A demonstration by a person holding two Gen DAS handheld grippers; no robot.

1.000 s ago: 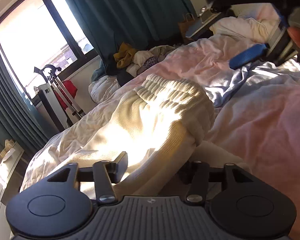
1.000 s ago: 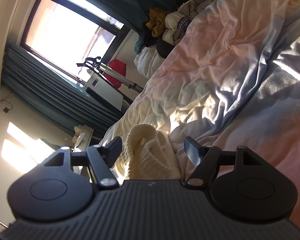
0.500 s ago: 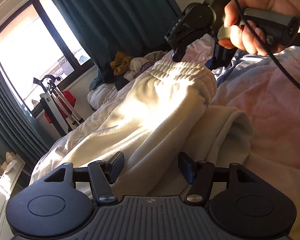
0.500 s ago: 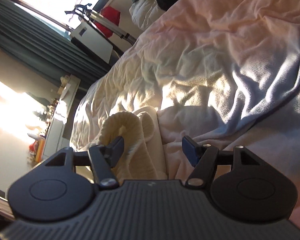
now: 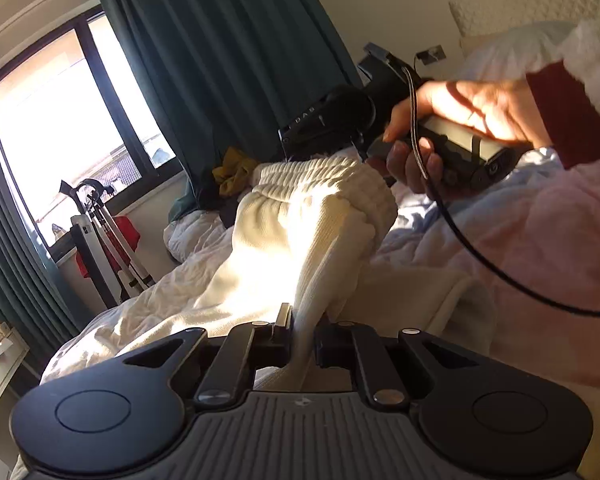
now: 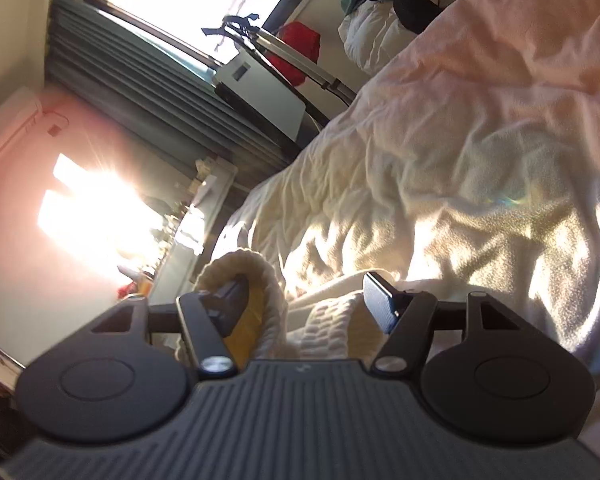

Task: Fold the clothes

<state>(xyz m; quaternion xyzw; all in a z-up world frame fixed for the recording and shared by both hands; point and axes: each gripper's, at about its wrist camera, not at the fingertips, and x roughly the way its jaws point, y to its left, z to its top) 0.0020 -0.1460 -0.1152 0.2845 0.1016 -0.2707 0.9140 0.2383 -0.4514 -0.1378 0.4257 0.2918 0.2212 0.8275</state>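
- The cream sweatpants (image 5: 300, 240) lie on the bed (image 5: 540, 248), bunched and partly lifted off the pink and pale blue duvet, with sunlight falling across the fabric.
- The left gripper (image 5: 302, 334) has its fingers pinched together on a fold of the cream sweatpants, at the end of the garment nearest the camera; the cloth rises taut from between them.
- At the far end of the sweatpants, the ribbed waistband (image 5: 312, 172) is raised, and the right gripper (image 5: 324, 124) sits just at it, its dark body tilted down onto the cloth.
- A person's hand (image 5: 452, 120) wraps the right gripper's handle; a dark red sleeve (image 5: 560, 116) shows at the wrist, and a black cable (image 5: 480, 252) hangs from the handle over the bed.
- From the right wrist view, the right gripper's fingers (image 6: 380, 304) stand apart, with the ribbed waistband (image 6: 260, 276) looped between them and over the left-hand finger.
- Beyond the sweatpants, at the far end of the bed, a pile of clothes (image 5: 232, 168) sits heaped below the teal curtain (image 5: 220, 60).
- Beside the bed, under the window (image 5: 60, 120), stands a folded white and black frame (image 5: 100, 240) with something red behind it.
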